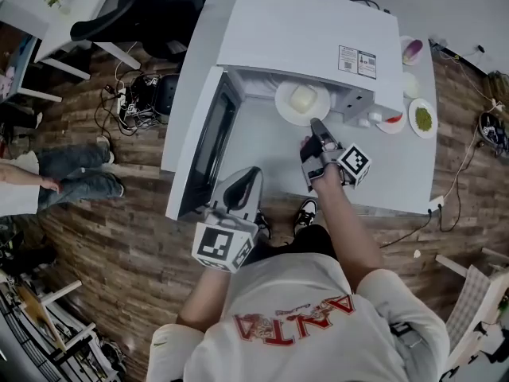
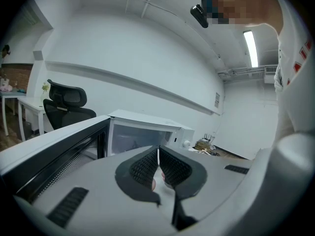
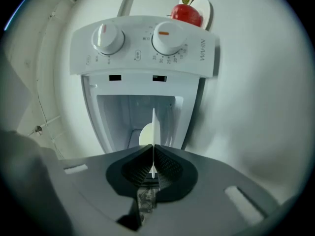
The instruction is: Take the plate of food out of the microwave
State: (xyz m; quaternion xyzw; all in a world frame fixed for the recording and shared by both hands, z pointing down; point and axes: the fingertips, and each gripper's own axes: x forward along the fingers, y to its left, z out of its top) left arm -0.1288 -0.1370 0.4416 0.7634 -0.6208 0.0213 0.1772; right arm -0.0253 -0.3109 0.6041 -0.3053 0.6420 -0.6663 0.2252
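Observation:
The white microwave (image 1: 306, 34) stands on a white table with its door (image 1: 208, 146) swung open to the left. A white plate (image 1: 293, 111) carrying a pale block of food (image 1: 303, 98) sits at the mouth of the cavity. My right gripper (image 1: 316, 124) is shut on the plate's near rim. In the right gripper view the plate (image 3: 153, 124) runs edge-on between the shut jaws (image 3: 153, 157), with the control knobs (image 3: 166, 36) beyond. My left gripper (image 1: 251, 173) hovers by the open door, shut and holding nothing; its jaws (image 2: 158, 162) face the cavity (image 2: 138, 136).
Small dishes stand right of the microwave: one with green bits (image 1: 422, 118), one with something red (image 1: 391, 122), one with purple (image 1: 412, 51). A black chair (image 1: 131, 18) and another person's legs (image 1: 75, 180) are on the left. Cables lie on the wooden floor (image 1: 135, 102).

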